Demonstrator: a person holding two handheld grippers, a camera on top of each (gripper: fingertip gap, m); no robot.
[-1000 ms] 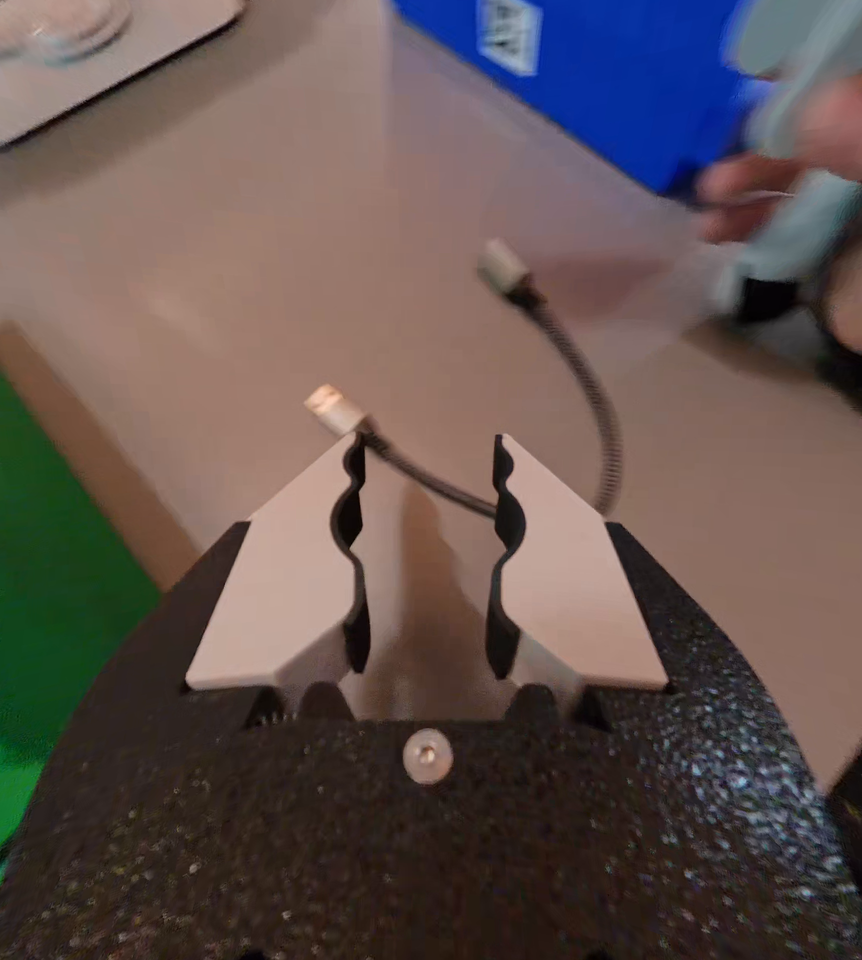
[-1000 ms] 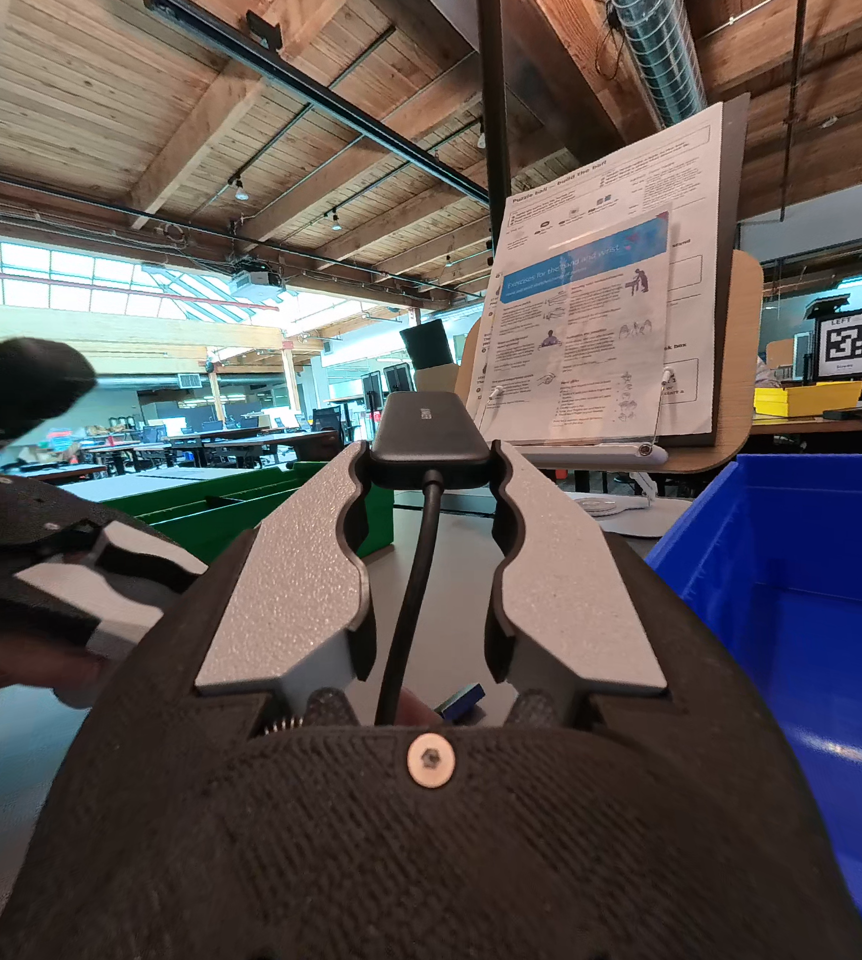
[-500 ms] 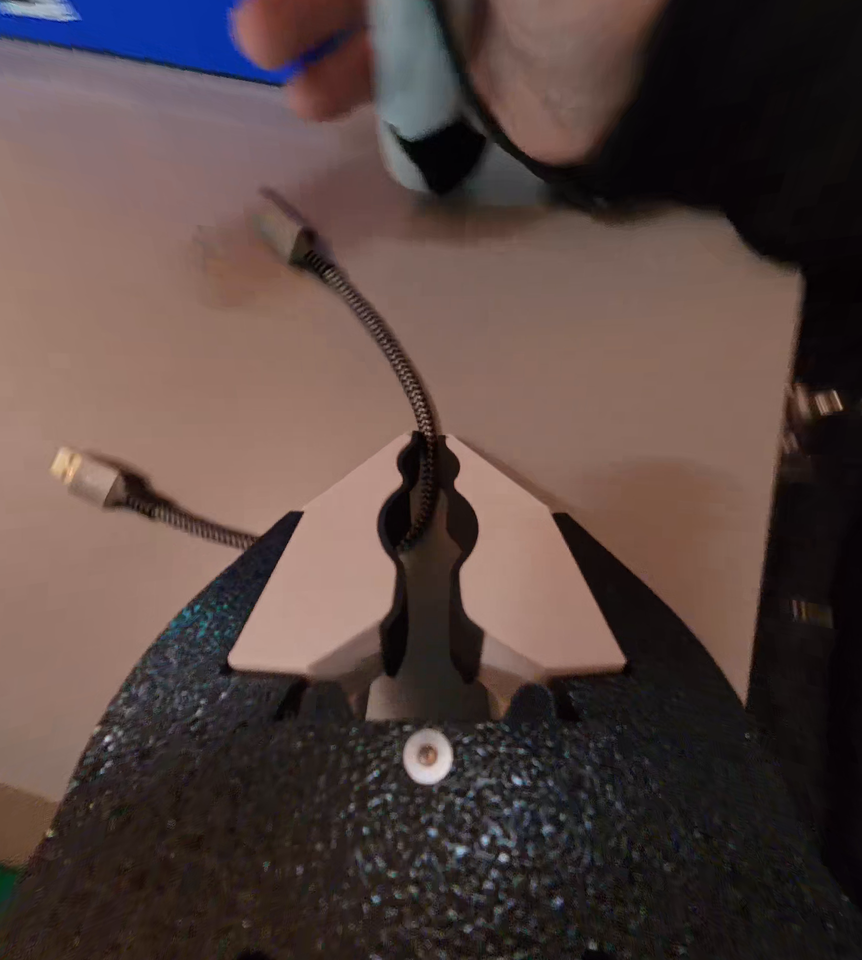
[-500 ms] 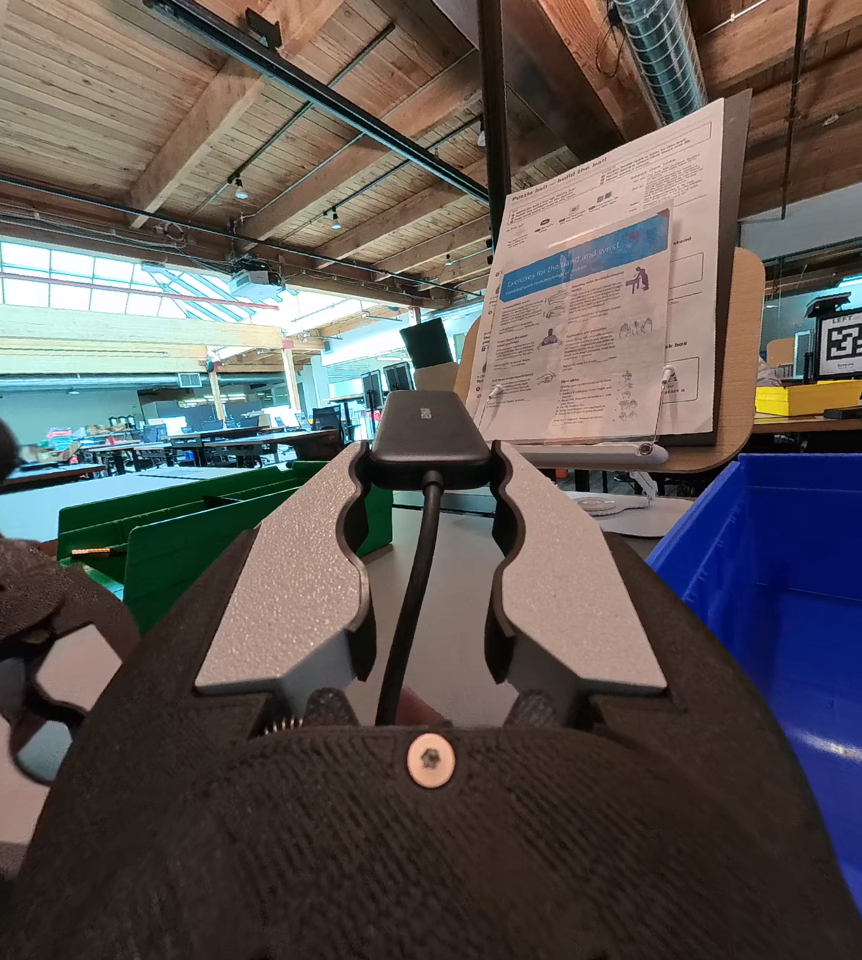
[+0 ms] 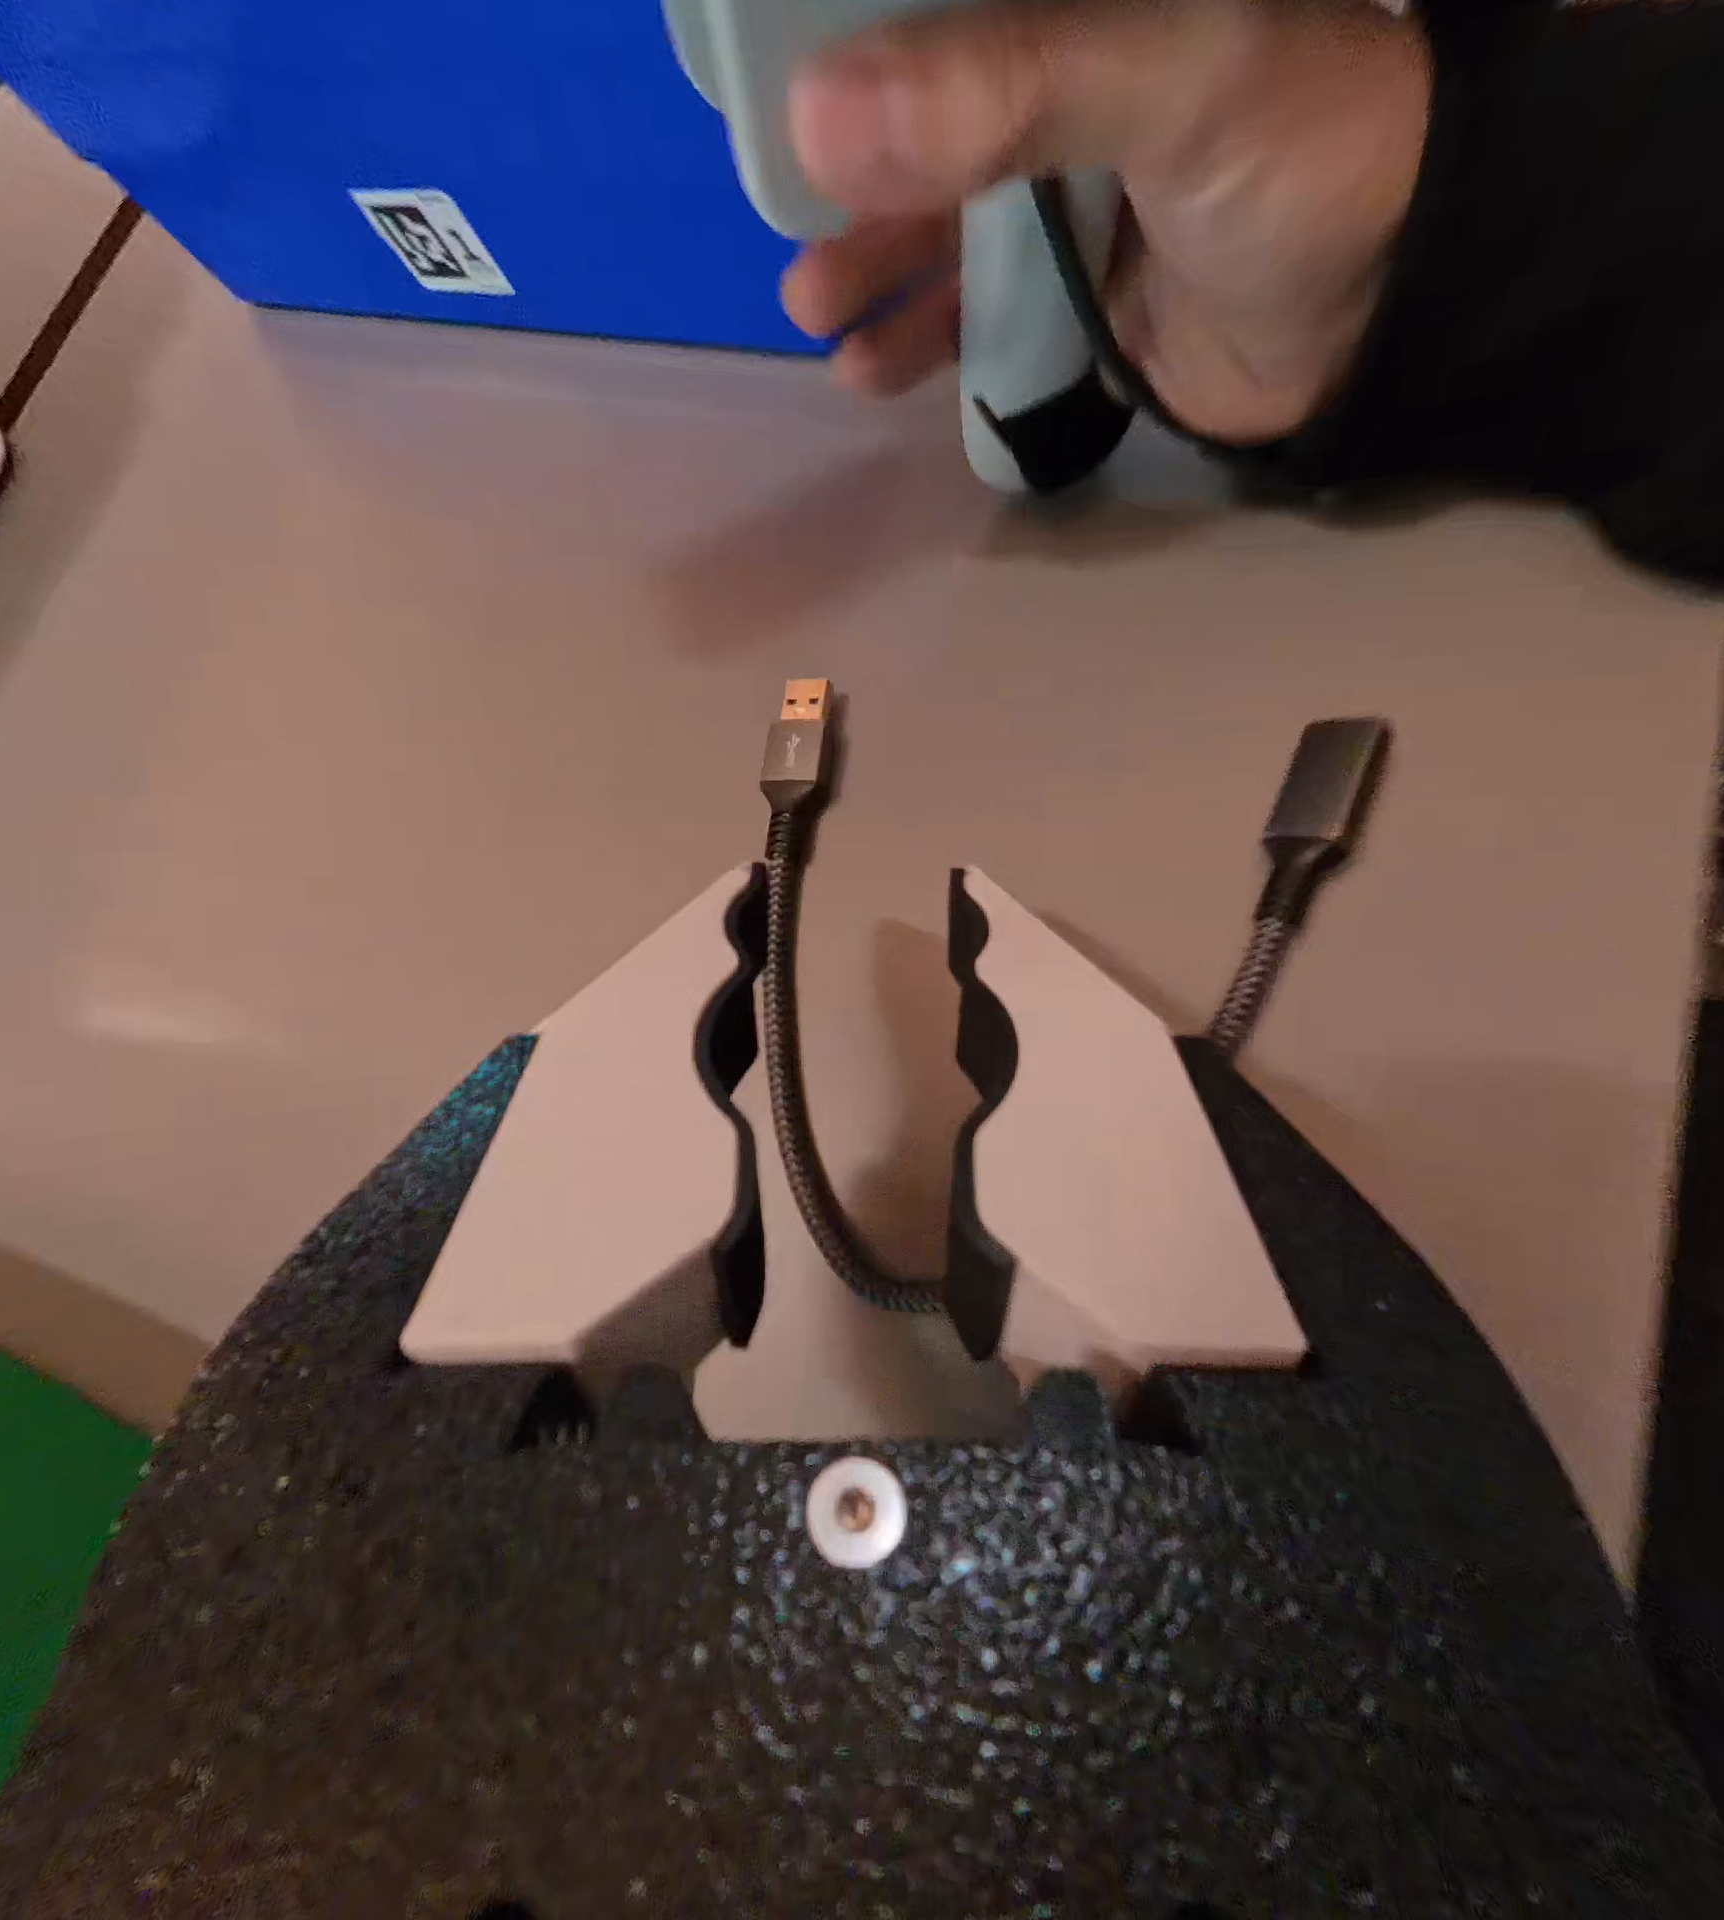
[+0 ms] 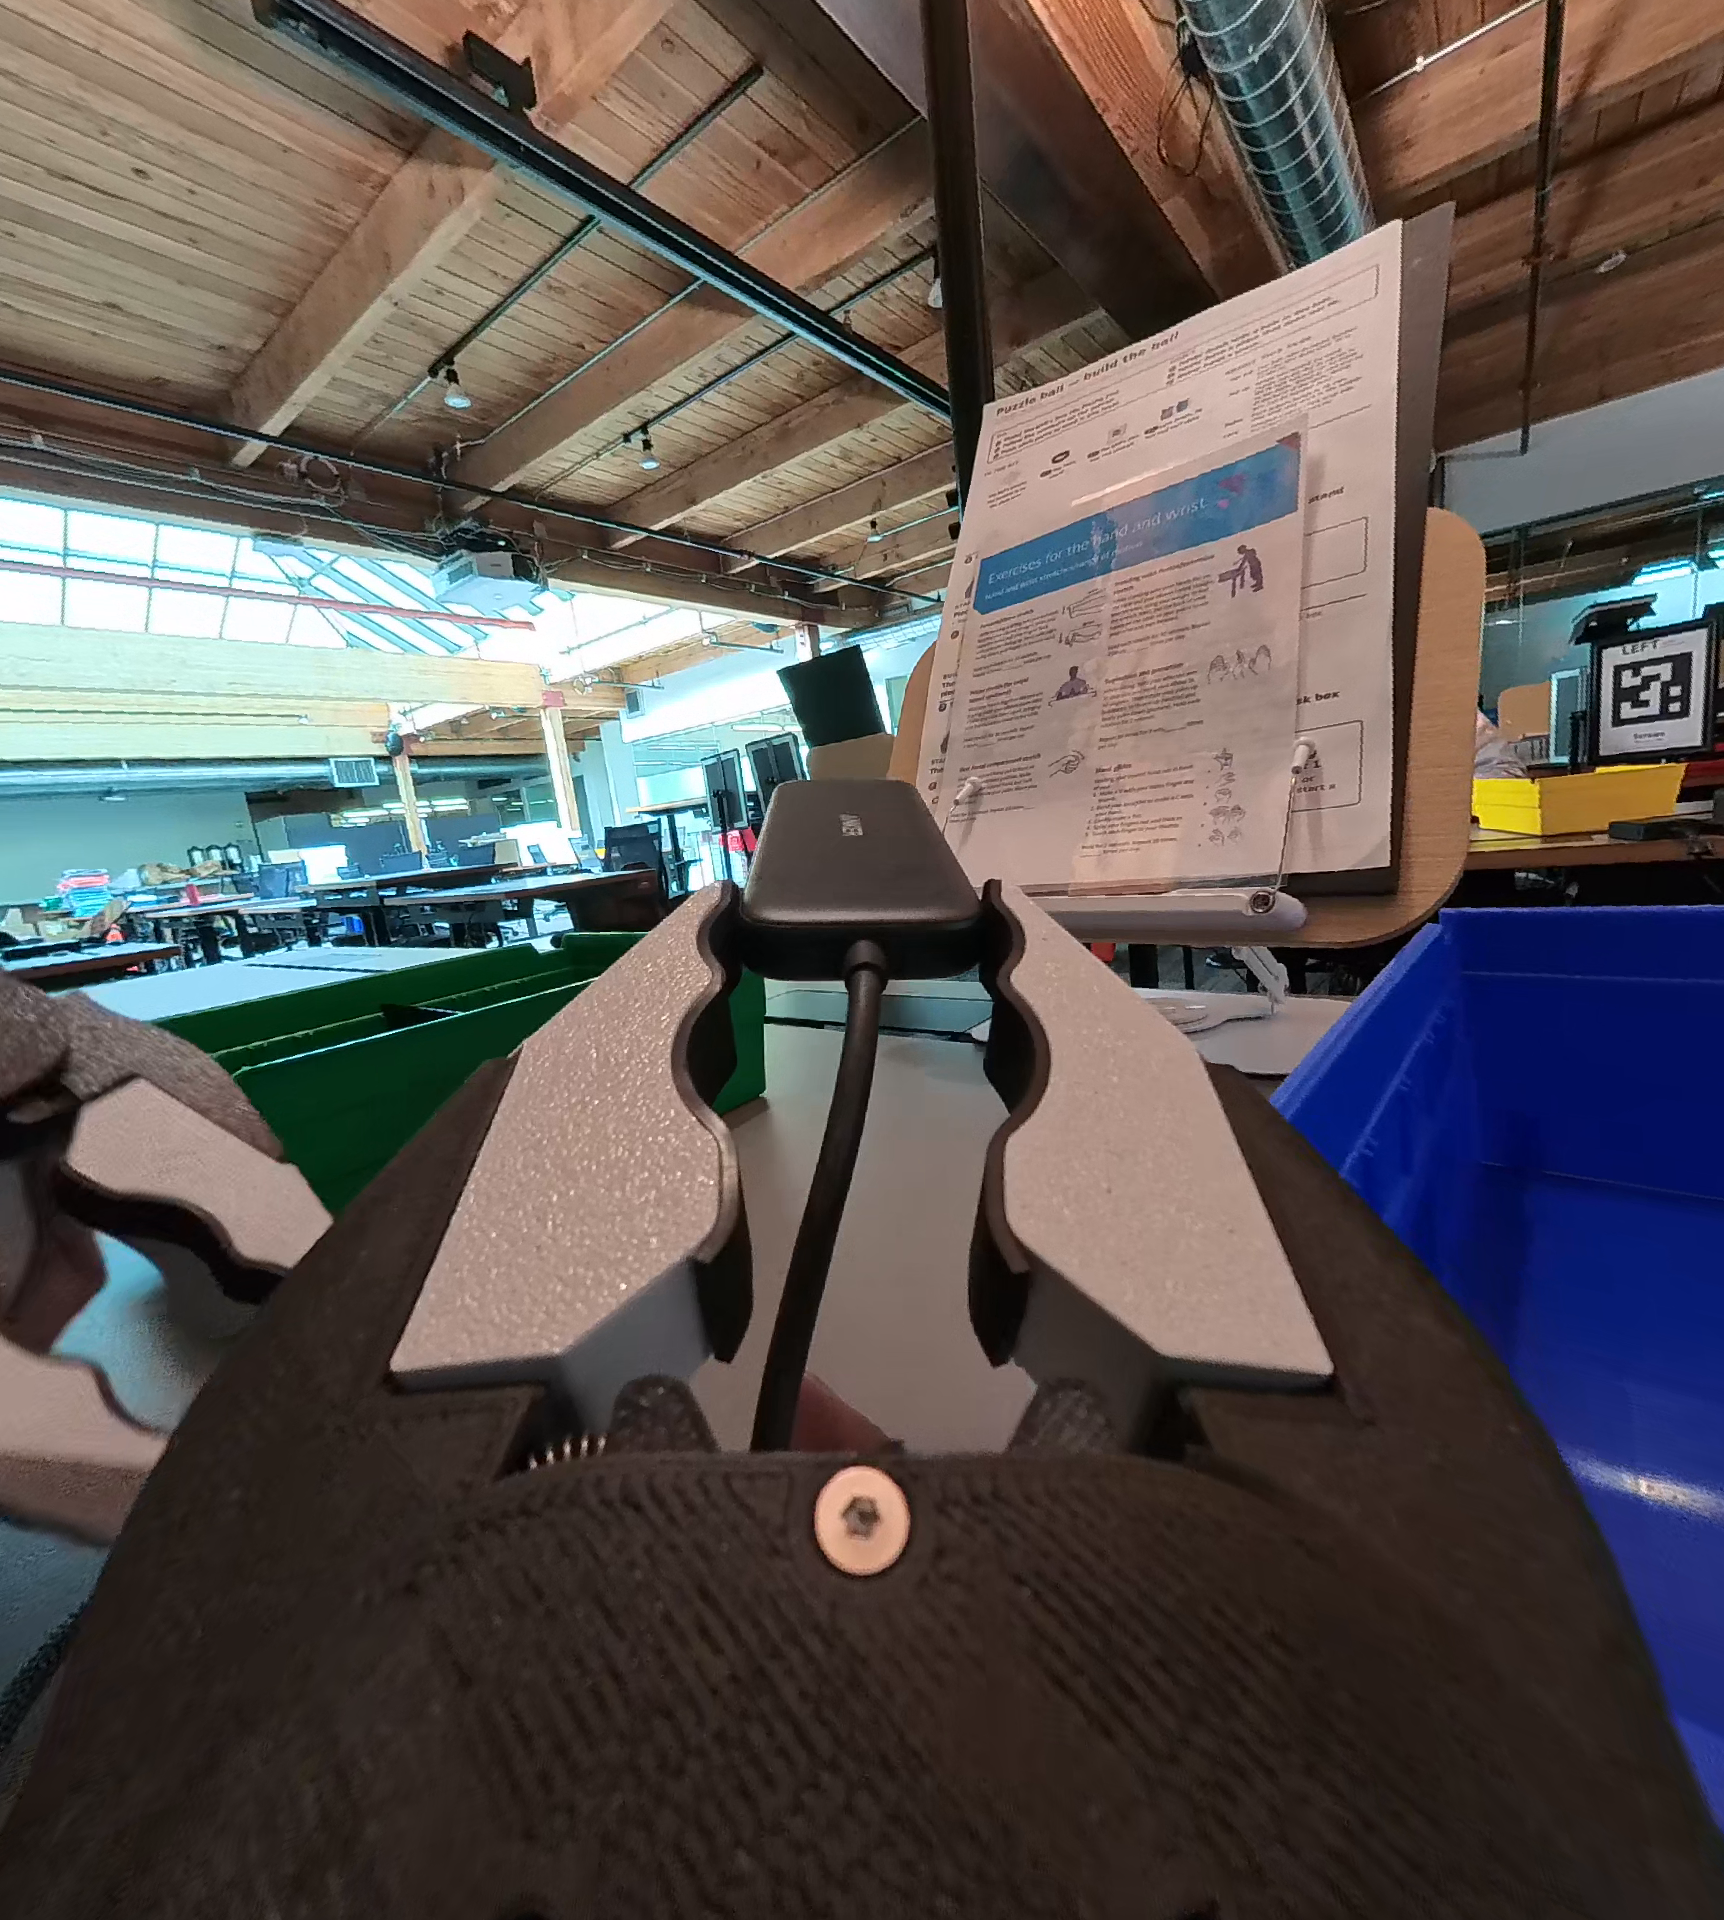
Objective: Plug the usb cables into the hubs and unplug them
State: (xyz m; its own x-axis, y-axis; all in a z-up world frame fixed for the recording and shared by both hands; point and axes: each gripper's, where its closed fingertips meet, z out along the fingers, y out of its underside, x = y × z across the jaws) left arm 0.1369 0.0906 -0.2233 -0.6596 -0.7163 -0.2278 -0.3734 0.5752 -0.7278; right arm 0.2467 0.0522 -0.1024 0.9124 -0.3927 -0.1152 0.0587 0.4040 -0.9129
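**Claw Opens Over Braided Cable as Hub Waits Aloft**

Left wrist view: left claw [image 5: 856,883] spread wide above the grey bench [image 5: 370,644], gripping nothing. Half a second ago pinched shut around the braided cable [image 5: 785,1049]; now parted, cable loose in the gap, close against the left finger, USB-A plug [image 5: 802,740] lying just past the tips. Second connector [image 5: 1325,779] off to the right. Blue bin [image 5: 401,135] behind; a hand [image 5: 1149,208] blurred overhead.

Right wrist view: right claw [image 6: 860,904] clamped on the dark hub [image 6: 853,862], lead [image 6: 822,1195] trailing back between the fingers, unchanged throughout. Green bin [image 6: 401,1049] at left (other claw at the frame's edge).

Likely a re-grip nearer the plug; no insertion yet.
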